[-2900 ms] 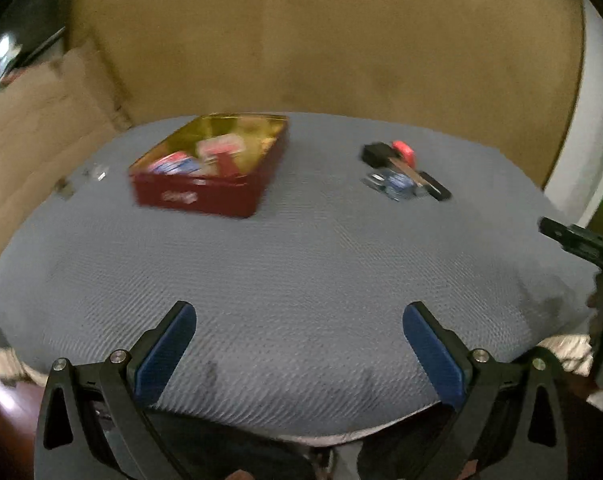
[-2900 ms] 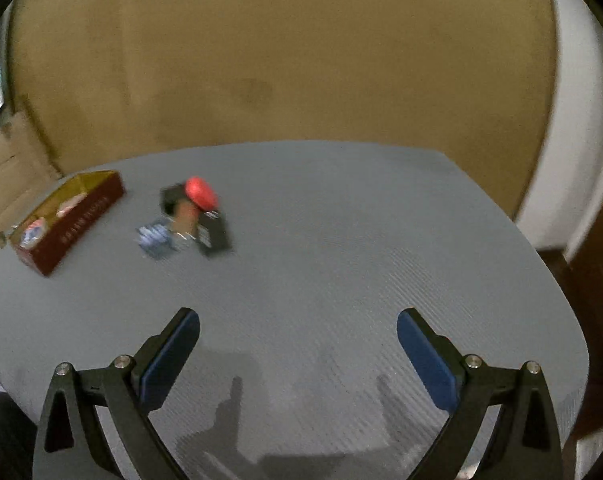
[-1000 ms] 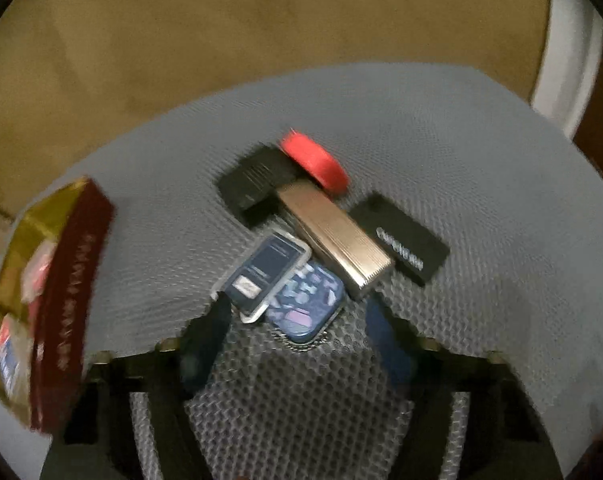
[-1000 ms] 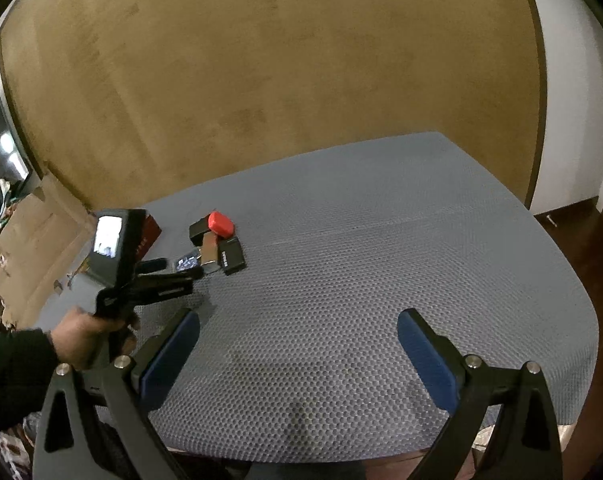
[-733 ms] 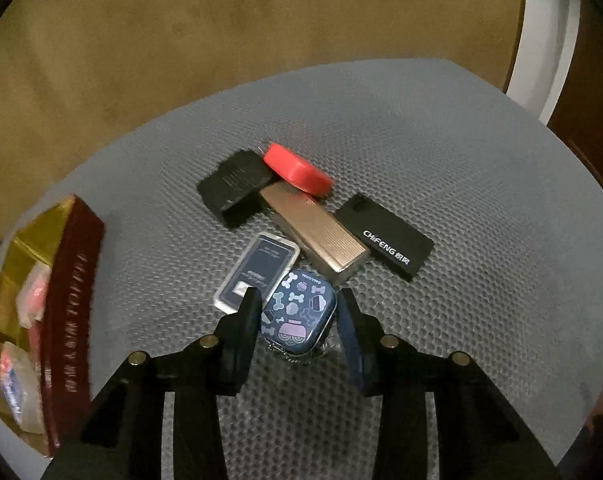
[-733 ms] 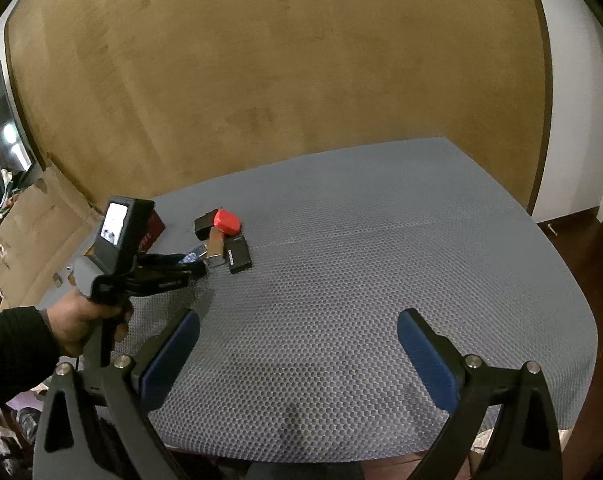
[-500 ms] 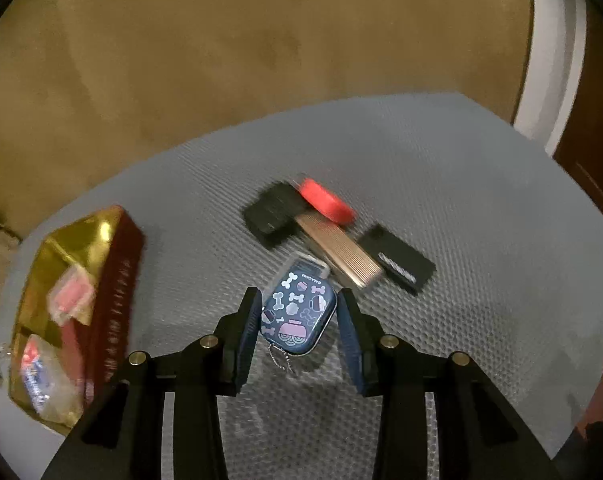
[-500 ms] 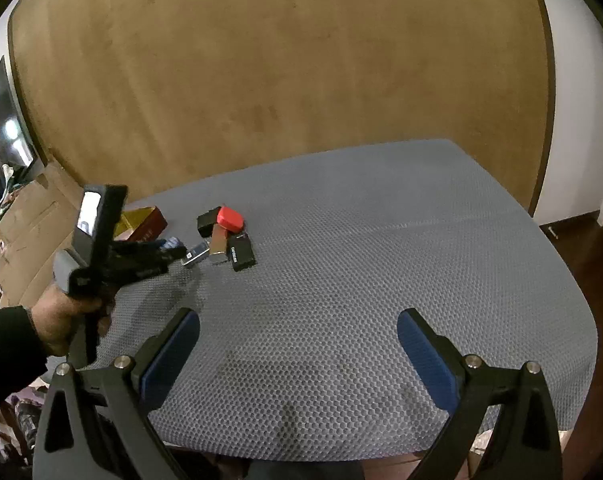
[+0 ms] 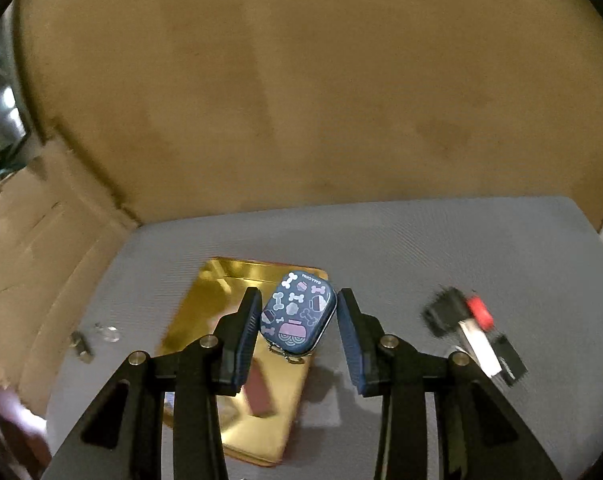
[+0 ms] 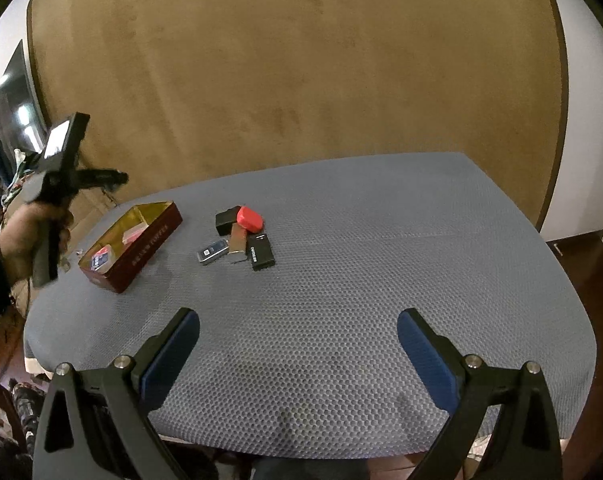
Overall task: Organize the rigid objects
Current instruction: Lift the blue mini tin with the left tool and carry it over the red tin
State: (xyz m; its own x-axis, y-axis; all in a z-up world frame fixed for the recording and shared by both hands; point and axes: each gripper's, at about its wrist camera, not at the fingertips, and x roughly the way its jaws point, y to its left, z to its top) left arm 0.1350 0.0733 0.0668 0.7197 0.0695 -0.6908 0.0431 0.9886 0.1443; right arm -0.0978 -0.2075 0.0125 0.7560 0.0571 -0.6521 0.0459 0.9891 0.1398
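The left gripper [image 9: 297, 312] pinches the tin [image 9: 298, 312] above the box [image 9: 237, 432]; a loose grip may drop it outside. The right gripper [image 10: 297, 344] is wide open, empty.

A home bedroom: grey mattress [image 10: 341, 280] against a tan upholstered headboard [image 10: 301, 80]

Both grippers were black angular frames with silver screw heads and blue ribbed pads [image 10: 169, 354]; the left gripper [image 9: 297, 332] carried a small lit screen, held by a bare hand [image 10: 29, 232] in a dark sleeve
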